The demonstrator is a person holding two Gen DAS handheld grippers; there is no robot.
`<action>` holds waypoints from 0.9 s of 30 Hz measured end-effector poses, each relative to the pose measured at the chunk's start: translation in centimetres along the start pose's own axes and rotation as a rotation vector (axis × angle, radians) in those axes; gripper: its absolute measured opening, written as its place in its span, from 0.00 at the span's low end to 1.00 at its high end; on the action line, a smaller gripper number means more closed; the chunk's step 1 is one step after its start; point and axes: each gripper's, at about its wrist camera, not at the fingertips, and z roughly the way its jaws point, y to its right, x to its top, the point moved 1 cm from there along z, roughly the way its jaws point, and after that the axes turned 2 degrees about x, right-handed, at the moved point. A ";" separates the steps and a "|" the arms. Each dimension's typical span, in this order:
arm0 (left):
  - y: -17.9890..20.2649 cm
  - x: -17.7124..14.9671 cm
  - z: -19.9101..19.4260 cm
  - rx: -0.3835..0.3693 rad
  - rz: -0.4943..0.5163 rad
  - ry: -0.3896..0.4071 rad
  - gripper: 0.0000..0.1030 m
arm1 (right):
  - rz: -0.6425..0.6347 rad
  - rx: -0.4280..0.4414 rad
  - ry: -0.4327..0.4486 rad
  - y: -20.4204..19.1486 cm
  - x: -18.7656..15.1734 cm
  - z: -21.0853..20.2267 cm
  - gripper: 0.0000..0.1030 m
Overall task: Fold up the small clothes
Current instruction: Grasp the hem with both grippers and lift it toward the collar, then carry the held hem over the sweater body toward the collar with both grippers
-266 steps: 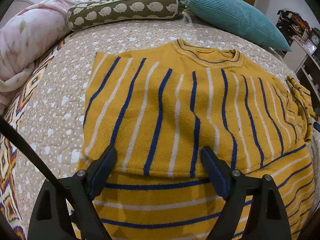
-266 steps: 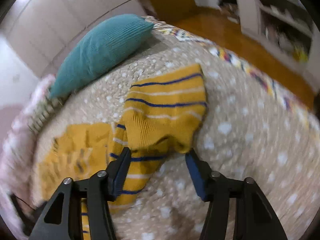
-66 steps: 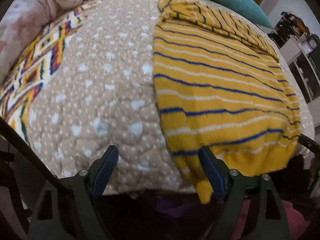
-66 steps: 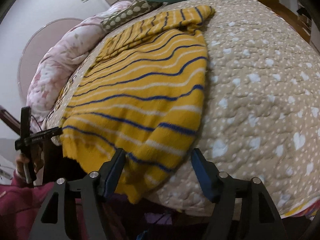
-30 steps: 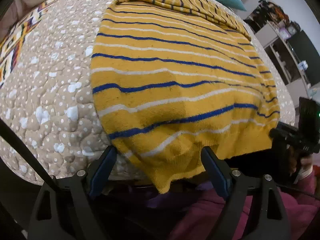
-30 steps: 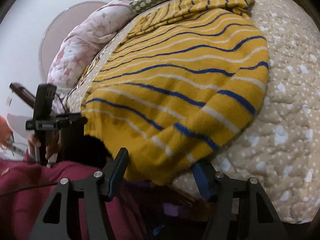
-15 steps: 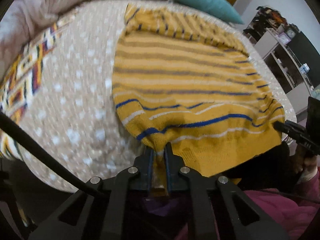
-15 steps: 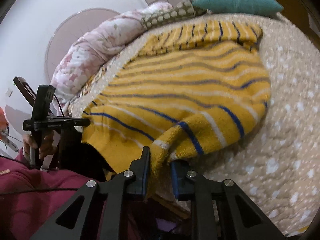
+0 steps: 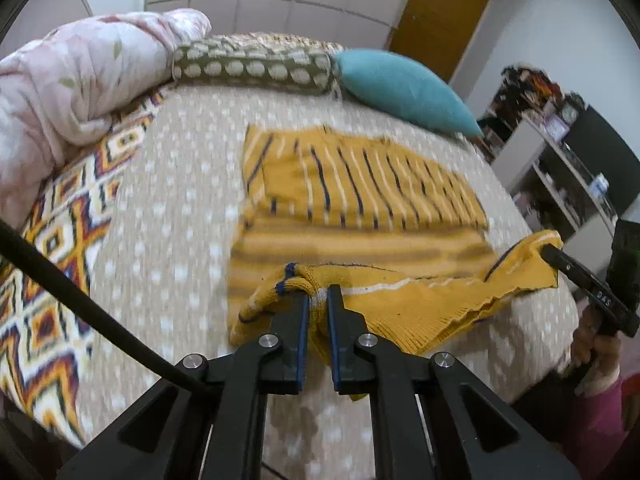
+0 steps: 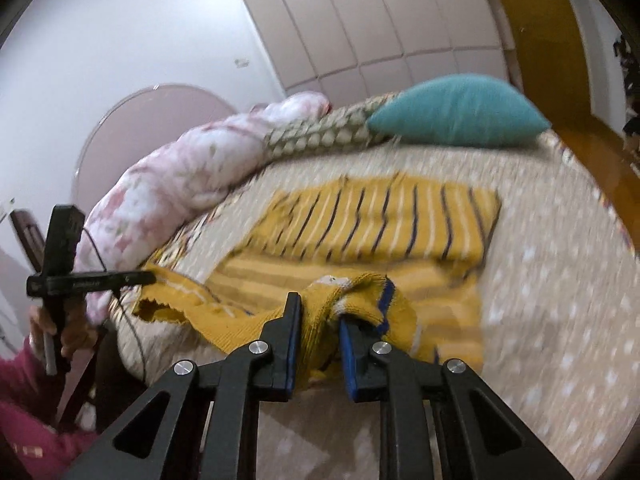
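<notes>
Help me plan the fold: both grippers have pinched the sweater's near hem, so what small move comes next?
Probably carry both corners forward, toward the teal pillow. The left gripper and right gripper each clamp a corner of the sweater, the hem hangs lifted between them, and the far half lies flat with its sleeves folded in.

The bed (image 9: pixel 180 184) carries a striped sweater (image 9: pixel 360 184) mid-surface; a pink duvet (image 9: pixel 72 80), spotted bolster (image 9: pixel 256 66) and teal pillow (image 9: pixel 404 88) line its far edge.
</notes>
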 end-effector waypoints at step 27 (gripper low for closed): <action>-8.5 16.5 17.0 0.129 -0.245 -0.029 0.00 | 0.223 -0.173 0.006 14.7 13.3 16.1 0.11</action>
